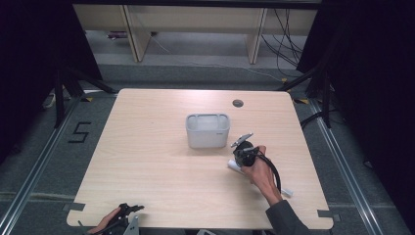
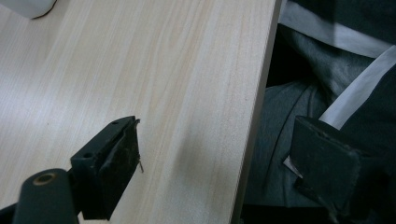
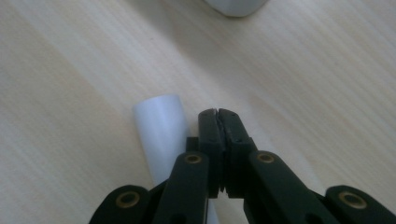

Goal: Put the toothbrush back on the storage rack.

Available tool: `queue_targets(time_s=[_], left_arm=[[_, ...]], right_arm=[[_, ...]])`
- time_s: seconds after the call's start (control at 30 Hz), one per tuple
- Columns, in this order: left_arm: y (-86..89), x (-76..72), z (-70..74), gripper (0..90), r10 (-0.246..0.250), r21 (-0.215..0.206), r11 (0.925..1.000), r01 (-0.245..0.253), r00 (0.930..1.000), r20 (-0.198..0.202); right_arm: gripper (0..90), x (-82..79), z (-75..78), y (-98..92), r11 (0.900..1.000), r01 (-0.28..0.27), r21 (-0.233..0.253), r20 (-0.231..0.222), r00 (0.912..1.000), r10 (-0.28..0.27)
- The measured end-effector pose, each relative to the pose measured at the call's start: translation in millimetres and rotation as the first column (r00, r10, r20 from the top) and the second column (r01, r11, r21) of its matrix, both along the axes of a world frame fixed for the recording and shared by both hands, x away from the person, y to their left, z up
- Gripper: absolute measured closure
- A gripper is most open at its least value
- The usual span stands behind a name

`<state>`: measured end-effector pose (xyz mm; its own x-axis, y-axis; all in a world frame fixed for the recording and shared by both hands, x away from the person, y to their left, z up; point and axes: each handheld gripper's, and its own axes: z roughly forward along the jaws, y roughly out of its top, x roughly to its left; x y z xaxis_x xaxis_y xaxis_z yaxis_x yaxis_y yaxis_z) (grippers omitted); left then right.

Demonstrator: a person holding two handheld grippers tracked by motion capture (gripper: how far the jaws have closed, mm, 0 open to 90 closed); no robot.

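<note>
Tube (image 3: 159, 133) lying just beside right gripper (image 3: 218, 114), jaws together.

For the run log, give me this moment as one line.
right tongs: shut, beside white tube | left tongs: open, table edge | bin: upright

My left gripper (image 2: 212, 161) has its 2 black jaws spread wide apart with nothing between them. One jaw hangs over the light wooden table (image 2: 154, 70), its worn pad facing inward, while the other sits past the table's edge (image 2: 254, 140), in front of my dark grey clothing (image 2: 299, 112) with its pale stripes. At the top left corner, the rounded bottom of a white container (image 2: 29, 6) rests on the tabletop, well apart from my jaws.
</note>
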<state>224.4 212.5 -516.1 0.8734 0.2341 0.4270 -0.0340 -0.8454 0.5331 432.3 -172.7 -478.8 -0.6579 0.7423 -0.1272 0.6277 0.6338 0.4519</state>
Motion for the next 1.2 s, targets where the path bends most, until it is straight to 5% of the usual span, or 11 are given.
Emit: queue_targets(time_s=[0.5,1.2], left_arm=[[0.3,-0.2,0.8,15.4,0.001,0.001,1.0000,-0.001,0.9999,0.011],[0.8,-0.2,1.2,15.4,0.002,-0.001,1.0000,-0.002,0.9999,0.015]], right_arm=[[88.5,-31.6,-2.8,8.6,0.998,-0.053,-0.029,0.007,0.9985,0.053],[87.1,-70.4,-1.3,-14.2,0.997,-0.080,0.004,0.001,0.9968,0.080]])
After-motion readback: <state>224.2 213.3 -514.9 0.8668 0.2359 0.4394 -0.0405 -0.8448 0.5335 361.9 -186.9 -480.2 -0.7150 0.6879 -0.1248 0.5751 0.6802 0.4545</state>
